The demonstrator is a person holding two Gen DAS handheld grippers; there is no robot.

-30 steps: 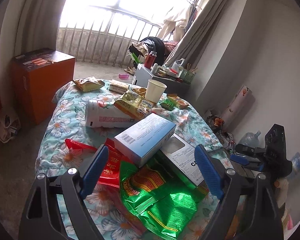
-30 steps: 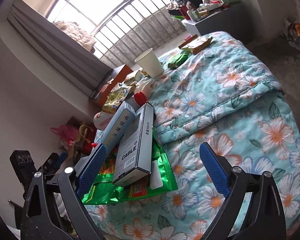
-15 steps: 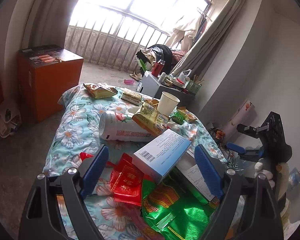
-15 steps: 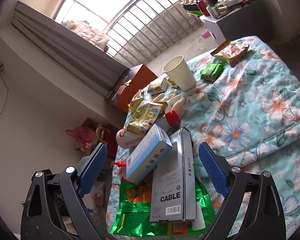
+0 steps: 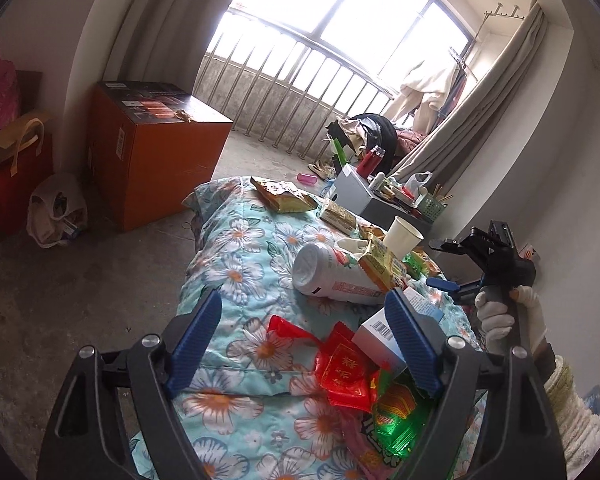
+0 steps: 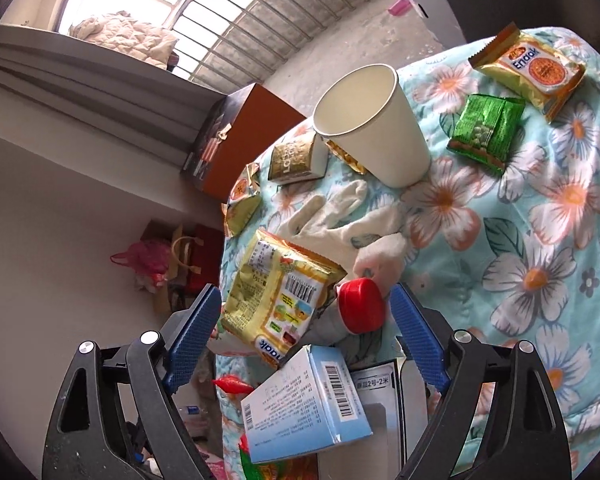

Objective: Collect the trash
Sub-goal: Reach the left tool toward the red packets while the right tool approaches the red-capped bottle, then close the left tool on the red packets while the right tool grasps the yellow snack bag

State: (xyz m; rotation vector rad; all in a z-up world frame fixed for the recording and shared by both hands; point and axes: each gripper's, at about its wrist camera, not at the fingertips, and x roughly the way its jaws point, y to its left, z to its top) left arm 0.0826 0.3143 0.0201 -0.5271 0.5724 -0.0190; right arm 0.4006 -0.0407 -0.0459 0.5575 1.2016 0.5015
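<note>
Both views have slid along the trash pile since a second ago: the right gripper (image 6: pixel 306 332) was sitting over the cable box and green bag, and now it's hanging over the yellow snack packet (image 6: pixel 276 296) and the red-capped bottle (image 6: pixel 360 306), while the left gripper (image 5: pixel 304 350) has drifted off the green wrapper (image 5: pixel 398 412) toward the red wrapper (image 5: pixel 346 370) and the light blue box (image 5: pixel 380 334). Both sets of jaws are spread wide and have just been closing a bit, not pinching anything yet; the packet and bottle cap are sitting between the right ones, untouched as far as I can see. All the trash is lying on the floral quilt (image 6: pixel 520 240) covering the tabletop: the paper cup (image 6: pixel 376 120) is standing upright, with a small green packet (image 6: pixel 486 130) and an orange-and-gold one (image 6: pixel 534 70) beside it, plus a white glove (image 6: pixel 340 220). In the left view a gloved hand (image 5: pixel 508 312) is gripping the right gripper's handle.
</note>
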